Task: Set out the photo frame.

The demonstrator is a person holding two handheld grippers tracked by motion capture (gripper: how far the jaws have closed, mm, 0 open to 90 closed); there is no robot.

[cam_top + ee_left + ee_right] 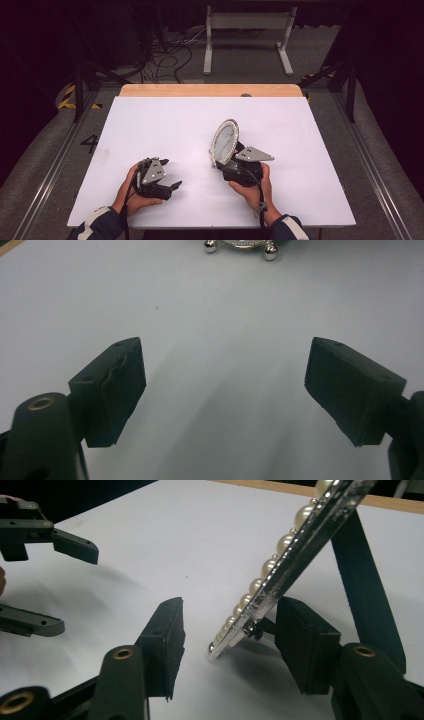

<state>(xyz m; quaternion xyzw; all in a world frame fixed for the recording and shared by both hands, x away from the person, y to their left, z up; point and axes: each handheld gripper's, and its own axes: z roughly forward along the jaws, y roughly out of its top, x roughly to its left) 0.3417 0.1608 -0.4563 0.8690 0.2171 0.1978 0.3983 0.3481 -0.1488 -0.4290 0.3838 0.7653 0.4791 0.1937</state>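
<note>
Right hand-held gripper [227,630] released around pearl-rimmed oval frame [224,141], left hand-held gripper [225,390] released, low over table [150,125].

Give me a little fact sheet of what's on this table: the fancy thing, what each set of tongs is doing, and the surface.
object: oval picture frame with a pearl-beaded rim, standing tilted on its black back stand
frame position: right of the table's centre, on the white tabletop
right tongs: open, jaws either side of the frame's lower edge, not clamped
left tongs: open, nothing between the jaws, facing the frame's ball feet
hands: one on each tool, near the table's front edge
table: white sheet over a wooden board
</note>
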